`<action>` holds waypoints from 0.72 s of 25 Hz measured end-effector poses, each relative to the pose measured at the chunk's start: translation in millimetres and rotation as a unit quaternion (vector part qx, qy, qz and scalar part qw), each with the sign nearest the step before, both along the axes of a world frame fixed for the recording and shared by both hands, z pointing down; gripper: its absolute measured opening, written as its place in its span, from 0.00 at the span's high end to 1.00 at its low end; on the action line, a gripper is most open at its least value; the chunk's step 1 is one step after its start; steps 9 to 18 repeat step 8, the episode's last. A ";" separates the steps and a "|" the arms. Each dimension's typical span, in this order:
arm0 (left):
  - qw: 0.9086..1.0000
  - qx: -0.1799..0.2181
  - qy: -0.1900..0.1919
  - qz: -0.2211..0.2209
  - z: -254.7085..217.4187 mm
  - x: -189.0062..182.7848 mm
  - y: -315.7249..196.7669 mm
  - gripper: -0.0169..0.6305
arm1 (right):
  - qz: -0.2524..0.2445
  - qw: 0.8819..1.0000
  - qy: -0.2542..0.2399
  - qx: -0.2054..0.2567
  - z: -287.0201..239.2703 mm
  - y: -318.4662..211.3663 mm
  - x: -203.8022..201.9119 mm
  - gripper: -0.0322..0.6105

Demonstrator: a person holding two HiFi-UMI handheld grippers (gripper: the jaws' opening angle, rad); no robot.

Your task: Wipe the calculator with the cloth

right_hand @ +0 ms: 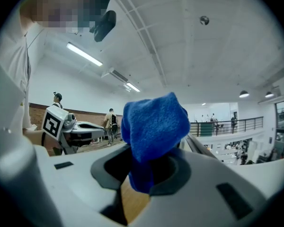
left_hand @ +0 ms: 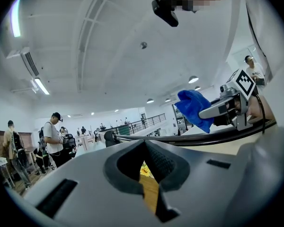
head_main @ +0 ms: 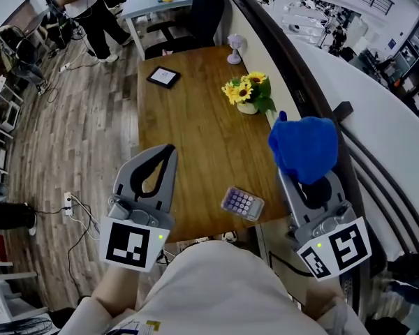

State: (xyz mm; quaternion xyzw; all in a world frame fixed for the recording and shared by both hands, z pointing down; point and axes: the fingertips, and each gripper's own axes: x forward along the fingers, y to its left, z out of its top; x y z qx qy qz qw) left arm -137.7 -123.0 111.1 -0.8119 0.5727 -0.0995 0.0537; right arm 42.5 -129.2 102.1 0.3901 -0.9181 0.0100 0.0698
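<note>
Right gripper [right_hand: 142, 178] is clamped on the blue cloth [head_main: 304, 147]. The wad is bunched above the jaws and held up at the table's right edge, likely so it can come down for wiping. Left gripper [left_hand: 149, 186] has its jaws together with nothing in them and hovers near left, free to steady things. Calculator [head_main: 242, 203] lies flat at the near edge of the wooden table [head_main: 195, 117], between both grippers, untouched.

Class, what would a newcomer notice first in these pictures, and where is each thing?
First, the bright blue fleecy cloth, gripped in the jaws of the right gripper beside the brown wooden table. Then the small grey calculator at that table's near edge, and the yellow sunflowers in a white pot further back.
</note>
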 end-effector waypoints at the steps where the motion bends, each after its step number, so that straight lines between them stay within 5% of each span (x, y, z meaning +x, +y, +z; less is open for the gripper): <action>1: 1.000 -0.001 0.000 0.000 0.6 -0.1 0.1 0.97 | 0.001 1.000 0.001 -0.001 0.6 -0.4 0.4 0.79; 18: 1.000 -0.003 0.010 0.005 1.8 0.6 1.4 0.97 | 0.008 1.000 0.004 0.001 1.5 -0.7 1.0 0.79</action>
